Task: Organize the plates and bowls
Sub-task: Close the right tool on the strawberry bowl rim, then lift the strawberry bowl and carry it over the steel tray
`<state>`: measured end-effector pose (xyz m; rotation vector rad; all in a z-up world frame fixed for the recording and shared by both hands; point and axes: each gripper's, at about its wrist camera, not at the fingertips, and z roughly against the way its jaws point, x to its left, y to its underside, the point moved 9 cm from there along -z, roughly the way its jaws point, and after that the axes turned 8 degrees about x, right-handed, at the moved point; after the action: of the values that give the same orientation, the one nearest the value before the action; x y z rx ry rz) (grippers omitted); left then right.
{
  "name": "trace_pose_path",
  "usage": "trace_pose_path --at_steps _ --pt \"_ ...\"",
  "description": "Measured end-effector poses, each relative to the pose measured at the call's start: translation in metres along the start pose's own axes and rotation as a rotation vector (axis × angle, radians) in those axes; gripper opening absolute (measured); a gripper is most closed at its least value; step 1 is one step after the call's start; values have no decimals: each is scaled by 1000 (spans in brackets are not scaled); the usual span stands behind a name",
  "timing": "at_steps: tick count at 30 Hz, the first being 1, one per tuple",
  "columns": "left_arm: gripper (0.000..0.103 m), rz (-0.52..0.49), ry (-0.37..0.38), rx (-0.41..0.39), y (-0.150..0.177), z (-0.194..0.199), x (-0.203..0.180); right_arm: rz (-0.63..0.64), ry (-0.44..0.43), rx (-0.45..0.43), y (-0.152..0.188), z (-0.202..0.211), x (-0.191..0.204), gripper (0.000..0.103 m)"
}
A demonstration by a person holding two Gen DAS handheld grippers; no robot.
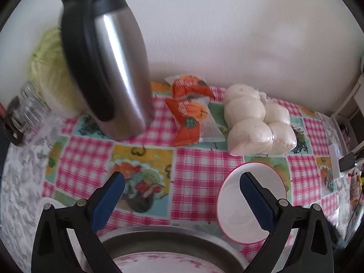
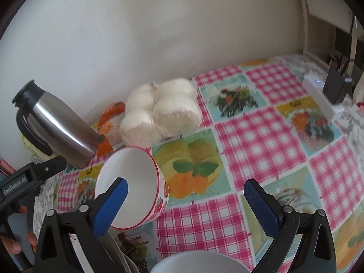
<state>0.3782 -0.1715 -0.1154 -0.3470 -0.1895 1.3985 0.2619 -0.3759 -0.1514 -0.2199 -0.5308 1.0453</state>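
A white bowl with a red rim and strawberry pattern (image 2: 132, 186) stands on the checked tablecloth; in the left wrist view the bowl (image 1: 250, 202) sits behind my right finger. My left gripper (image 1: 182, 195) is open and empty above a grey metal plate (image 1: 173, 238) that holds a pink-flowered plate (image 1: 163, 264). My right gripper (image 2: 185, 202) is open and empty, its left finger in front of the bowl. A white plate or bowl rim (image 2: 198, 261) lies below it. The left gripper's body (image 2: 29, 177) shows at the left edge.
A steel thermos jug (image 1: 109, 68) stands at the back left, a cabbage (image 1: 52, 72) and a glass jar (image 1: 25, 111) beside it. Orange snack packets (image 1: 188, 109) and a bag of white buns (image 1: 254, 120) lie by the wall. A white power strip with a black adapter (image 2: 327, 95) is far right.
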Motion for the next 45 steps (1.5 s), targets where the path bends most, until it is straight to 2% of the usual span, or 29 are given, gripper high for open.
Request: trace_pose_path --at_steps 2,6,11,13,15,17,20,23,26,28,30,31,35,45 --pt "101 10 18 26 2 -9 -6 -14 -4 18 2 -6 -1 103" --pt "101 -42 -12 63 6 -27 -19 -13 12 30 3 -14 -1 100" --pt "100 -72 -14 105 12 -44 -31 -12 1 64 6 -29 3 84" --pt "94 -90 -14 127 16 -51 -35 -11 -3 86 9 -36 7 78" --pt "80 -95 -10 146 19 -57 -38 -22 -7 104 11 -42 8 73" --pt "78 -96 -10 165 21 -63 -40 -38 -17 119 14 -47 9 70" --pt "63 -102 -15 188 23 -71 -42 -51 -29 135 14 -53 10 68" --pt "56 -95 -13 212 27 -78 -41 -56 -45 144 15 -56 12 63" --pt "39 -95 -2 221 27 -83 -43 -54 -57 160 18 -61 15 59" --pt "32 -94 15 229 31 -86 -46 -49 -71 167 19 -63 19 55" --pt "19 -104 36 238 35 -90 -52 -42 -80 171 21 -66 24 52" --pt "16 -107 41 238 36 -91 -54 -36 -90 176 22 -67 26 49" --pt "14 -135 41 229 41 -92 -63 -23 -132 196 27 -72 36 33" --pt "12 -151 107 141 42 -61 -85 -20 -98 158 22 -55 30 30"
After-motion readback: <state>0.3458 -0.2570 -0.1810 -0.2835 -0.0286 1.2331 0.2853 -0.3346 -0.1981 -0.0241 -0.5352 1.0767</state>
